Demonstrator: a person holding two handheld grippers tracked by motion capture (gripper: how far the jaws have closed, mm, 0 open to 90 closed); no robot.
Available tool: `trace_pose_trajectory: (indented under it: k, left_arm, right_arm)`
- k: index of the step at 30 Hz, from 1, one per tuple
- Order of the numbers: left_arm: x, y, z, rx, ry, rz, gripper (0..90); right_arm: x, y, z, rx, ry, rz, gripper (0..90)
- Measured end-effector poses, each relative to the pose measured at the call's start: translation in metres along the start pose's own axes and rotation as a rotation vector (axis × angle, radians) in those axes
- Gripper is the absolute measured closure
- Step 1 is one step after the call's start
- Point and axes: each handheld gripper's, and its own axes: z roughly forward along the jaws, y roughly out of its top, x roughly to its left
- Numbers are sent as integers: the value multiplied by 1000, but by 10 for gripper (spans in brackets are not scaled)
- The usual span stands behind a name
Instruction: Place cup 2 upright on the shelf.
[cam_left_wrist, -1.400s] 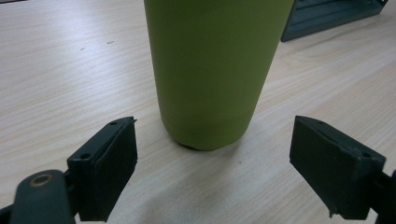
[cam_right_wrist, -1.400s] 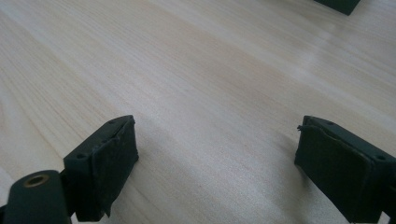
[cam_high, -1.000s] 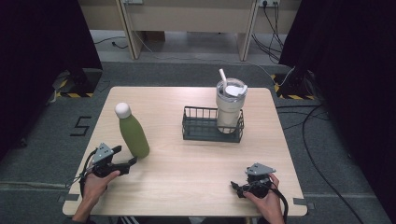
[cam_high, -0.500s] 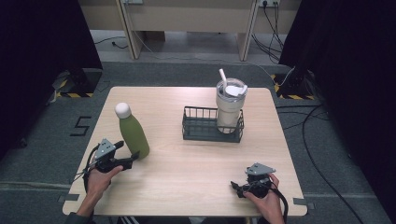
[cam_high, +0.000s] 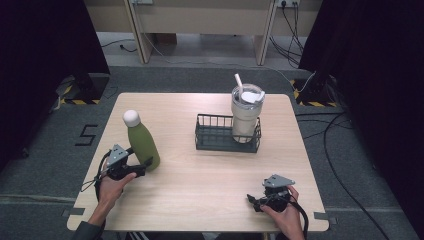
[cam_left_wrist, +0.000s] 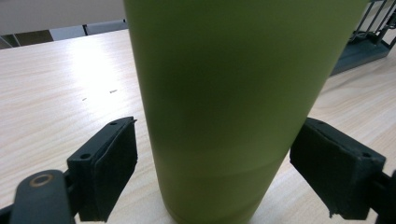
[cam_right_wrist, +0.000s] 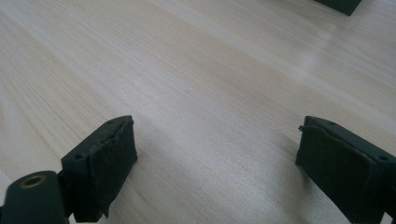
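Note:
A green bottle (cam_high: 142, 142) with a white cap stands upright on the left part of the wooden table (cam_high: 200, 175). My left gripper (cam_high: 140, 157) is at the bottle's base, one jaw on each side of it. In the left gripper view the bottle (cam_left_wrist: 233, 93) stands between the black pads (cam_left_wrist: 107, 172), with a thin gap at the left pad, so the left gripper (cam_left_wrist: 212, 172) is open. My right gripper (cam_high: 252, 201) rests near the table's front right edge. Its jaws are open over bare wood in the right gripper view (cam_right_wrist: 215, 163).
A dark wire basket (cam_high: 215, 142) sits behind the table's middle, with a white lidded tumbler (cam_high: 246, 112) and its straw standing in the basket's right end. Bare wood lies between the two grippers. Cables run over the grey floor at the right.
My left gripper has slid a little forward and to the right, so its jaws now reach round the bottle's base. The right gripper has not moved.

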Motion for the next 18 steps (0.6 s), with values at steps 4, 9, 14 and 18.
trace_pose_trajectory:
  k: [4, 9, 14, 18]
  left_arm:
    - [0, 1, 4, -7, -2, -6, 149]
    - [0, 1, 10, -12, -3, -6, 149]
    - [0, 1, 15, -17, -7, -11, 150]
    - [1, 2, 18, -30, -9, -17, 148]
  right_arm:
    - [0, 0, 0, -1, 0, -3, 116]
    - [0, 0, 0, 0, 0, -3, 116]
    - [0, 0, 0, 1, 1, 0, 115]
    - [0, 0, 0, 1, 1, 0, 115]
